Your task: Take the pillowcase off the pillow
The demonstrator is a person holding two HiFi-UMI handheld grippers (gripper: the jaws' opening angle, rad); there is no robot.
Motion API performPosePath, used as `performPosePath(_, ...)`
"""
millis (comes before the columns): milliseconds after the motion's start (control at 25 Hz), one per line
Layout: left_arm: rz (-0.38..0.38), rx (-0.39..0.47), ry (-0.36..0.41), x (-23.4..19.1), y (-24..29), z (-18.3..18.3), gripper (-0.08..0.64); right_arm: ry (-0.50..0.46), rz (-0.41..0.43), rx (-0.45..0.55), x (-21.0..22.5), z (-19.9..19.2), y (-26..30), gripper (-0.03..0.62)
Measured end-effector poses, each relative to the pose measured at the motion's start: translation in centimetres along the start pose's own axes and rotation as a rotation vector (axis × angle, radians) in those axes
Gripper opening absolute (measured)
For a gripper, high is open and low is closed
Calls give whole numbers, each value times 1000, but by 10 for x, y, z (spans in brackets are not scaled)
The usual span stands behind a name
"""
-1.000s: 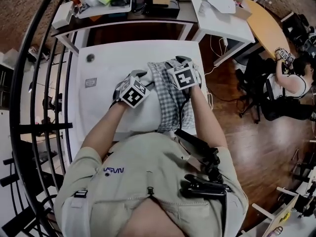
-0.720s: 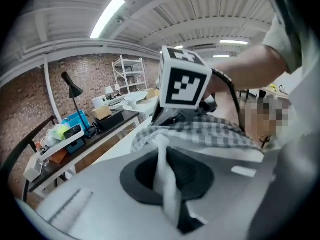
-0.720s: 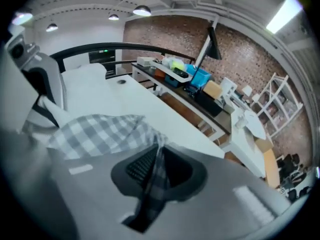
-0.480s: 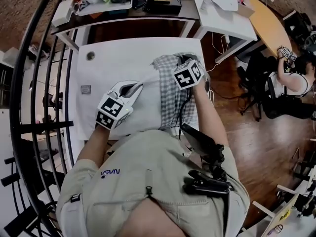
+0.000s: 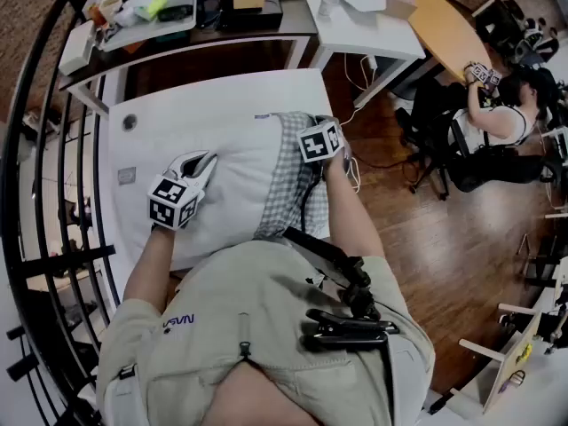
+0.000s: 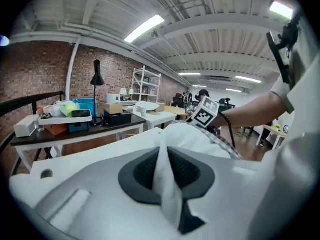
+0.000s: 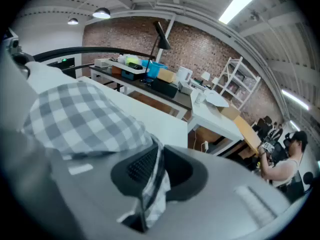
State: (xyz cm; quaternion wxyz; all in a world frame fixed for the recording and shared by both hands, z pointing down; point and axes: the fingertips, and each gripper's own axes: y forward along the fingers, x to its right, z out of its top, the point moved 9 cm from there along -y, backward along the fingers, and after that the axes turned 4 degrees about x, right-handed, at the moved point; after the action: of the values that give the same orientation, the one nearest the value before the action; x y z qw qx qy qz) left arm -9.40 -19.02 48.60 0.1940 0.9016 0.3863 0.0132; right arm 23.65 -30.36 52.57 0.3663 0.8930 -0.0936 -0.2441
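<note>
A white pillow [image 5: 226, 177] lies on the white table [image 5: 204, 105], its right end still inside a grey-and-white checked pillowcase [image 5: 288, 180]. My left gripper [image 5: 199, 161] sits at the pillow's left end. In the left gripper view its jaws [image 6: 165, 170] pinch a fold of the white pillow fabric [image 6: 169, 194], and they are opening slightly. My right gripper [image 5: 327, 124] is at the pillowcase's far right corner. In the right gripper view it [image 7: 154, 173] is shut on a fold of the checked pillowcase [image 7: 80, 116], which bunches to the left.
A dark desk [image 5: 177, 27] with boxes and a tray stands behind the table, a white table [image 5: 355, 20] and a round wooden table [image 5: 448, 29] to its right. A person [image 5: 506, 127] sits at far right. A black railing [image 5: 35, 193] runs along the left.
Both grippers have closed on fabric. The left one has moved left and toward me with the pillow's end, baring more white pillow. The right one stays at the pillowcase's right side.
</note>
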Motion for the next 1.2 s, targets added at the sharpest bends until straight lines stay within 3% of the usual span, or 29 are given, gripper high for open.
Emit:
performPosePath(80, 6, -16, 35, -3, 3, 0, 89, 28, 7, 15, -6, -1, 0, 70)
performPosePath(160, 20, 0, 62, 2, 0, 6, 150, 45, 39, 119, -7, 10, -14, 121)
performPosePath(320, 23, 49, 156, 35, -14, 34, 214, 191, 55, 294, 2, 9, -77, 121)
performPosePath(480, 2, 11, 243, 86, -35, 33, 238, 298, 135, 379, -15, -15, -129, 121)
performPosePath(640, -22, -36, 314, 138, -26, 16, 270, 276, 194, 387, -18, -33, -172, 121)
performPosePath(760, -9, -87, 343, 154, -17, 2, 295, 262, 256, 395, -37, -60, -171, 121)
performPosePath(960, 6, -182, 359, 154, -22, -39, 304, 255, 307, 326, -85, -90, -199, 121)
performPosePath(1080, 3, -218, 387, 147, -16, -57, 302, 247, 348, 231, -124, -114, -208, 143)
performPosePath(1200, -22, -225, 402, 141, -9, -61, 222, 142, 304, 165, -166, -130, -196, 189)
